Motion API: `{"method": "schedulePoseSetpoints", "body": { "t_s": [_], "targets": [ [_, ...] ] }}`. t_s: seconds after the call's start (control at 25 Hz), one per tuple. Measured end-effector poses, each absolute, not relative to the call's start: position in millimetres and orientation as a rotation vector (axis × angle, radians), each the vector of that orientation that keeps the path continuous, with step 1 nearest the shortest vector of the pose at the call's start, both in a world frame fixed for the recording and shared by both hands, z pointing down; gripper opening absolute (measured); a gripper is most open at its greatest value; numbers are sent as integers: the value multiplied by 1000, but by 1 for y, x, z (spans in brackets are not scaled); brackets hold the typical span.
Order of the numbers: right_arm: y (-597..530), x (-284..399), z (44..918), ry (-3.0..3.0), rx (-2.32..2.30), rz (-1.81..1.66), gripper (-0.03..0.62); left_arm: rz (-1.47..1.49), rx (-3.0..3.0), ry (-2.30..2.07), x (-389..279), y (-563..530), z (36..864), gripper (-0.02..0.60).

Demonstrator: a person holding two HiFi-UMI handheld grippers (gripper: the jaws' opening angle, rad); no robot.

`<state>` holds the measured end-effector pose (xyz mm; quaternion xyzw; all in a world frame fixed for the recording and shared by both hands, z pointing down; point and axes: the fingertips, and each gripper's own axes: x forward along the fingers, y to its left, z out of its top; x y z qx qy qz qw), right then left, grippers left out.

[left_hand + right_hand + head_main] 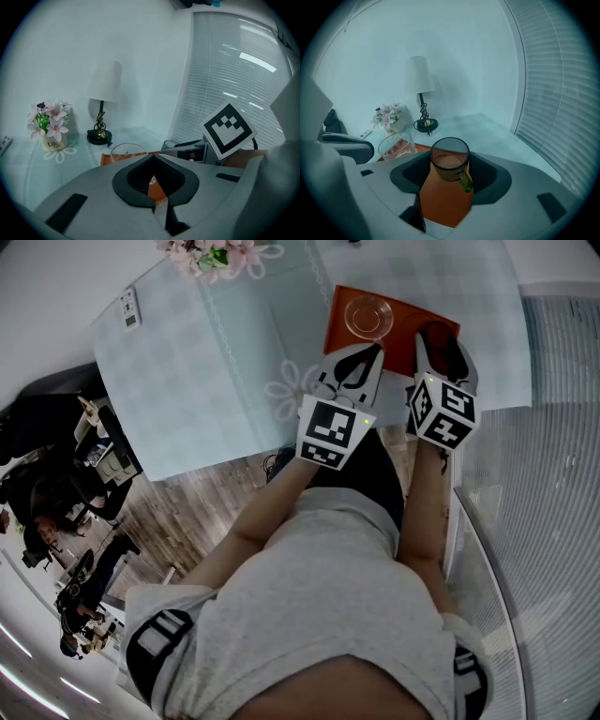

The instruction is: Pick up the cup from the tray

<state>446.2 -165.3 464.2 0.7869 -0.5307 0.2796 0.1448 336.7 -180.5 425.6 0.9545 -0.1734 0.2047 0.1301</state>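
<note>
Amber cup (449, 161) pinched by right tongs (450, 171), hidden from head view; left tongs (154, 187) pressed together.

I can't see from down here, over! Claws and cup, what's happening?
Left claw shut, empty. Right claw closed on the cup, over the orange tray. Clear glass beside it, apart, not blocking. Over.
</note>
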Motion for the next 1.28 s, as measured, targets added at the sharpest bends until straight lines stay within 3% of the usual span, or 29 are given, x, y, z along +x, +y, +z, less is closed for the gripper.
{"method": "schedulePoseSetpoints", "body": {
  "t_s": [0.44,1.28],
  "targets": [
    [-104,505,445,-1334,2493,783,255,590,2836,-318,376,-141,415,5],
    [-81,554,535,-1255,2445,970,255,746,2816,-202,420,-101,448,5]
  ]
}}
